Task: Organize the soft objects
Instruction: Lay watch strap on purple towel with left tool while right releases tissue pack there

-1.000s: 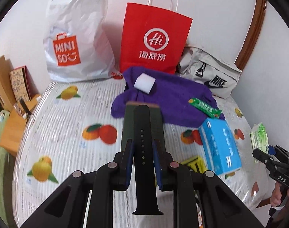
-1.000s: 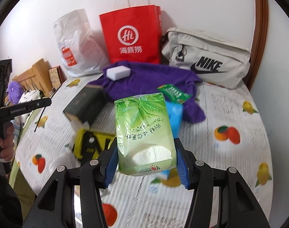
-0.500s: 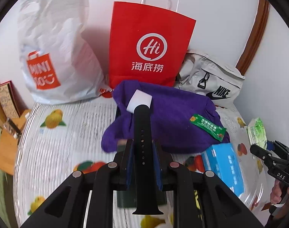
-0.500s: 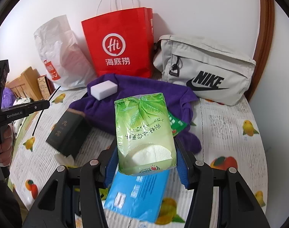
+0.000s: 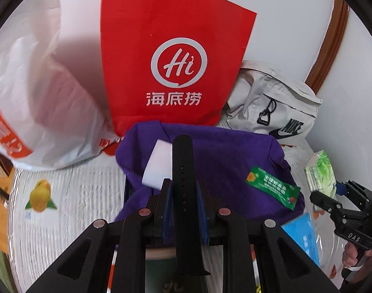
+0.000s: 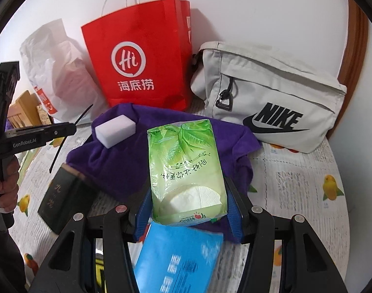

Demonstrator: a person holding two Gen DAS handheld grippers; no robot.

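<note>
Against the white wall (image 6: pixel 235 5), a red "Hi" bag (image 5: pixel 171 56) and a grey NIKE pouch (image 6: pixel 271 95) are stood. A black watch strap (image 5: pixel 184 185) is clamped by the left gripper (image 5: pixel 183 195); a green tissue pack (image 6: pixel 186 168) is clenched by the right gripper (image 6: pixel 188 207). "GenRobot.AI" is legible only from the right wrist.

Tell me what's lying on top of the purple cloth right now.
On the purple cloth lie a white sponge block and a green sachet. The green tissue pack held in the right gripper hides the cloth behind it.

three bags (image 6: pixel 142 56), two tissue packs (image 6: pixel 186 168), one purple cloth (image 6: pixel 117 161), one sponge (image 6: pixel 115 130).
</note>
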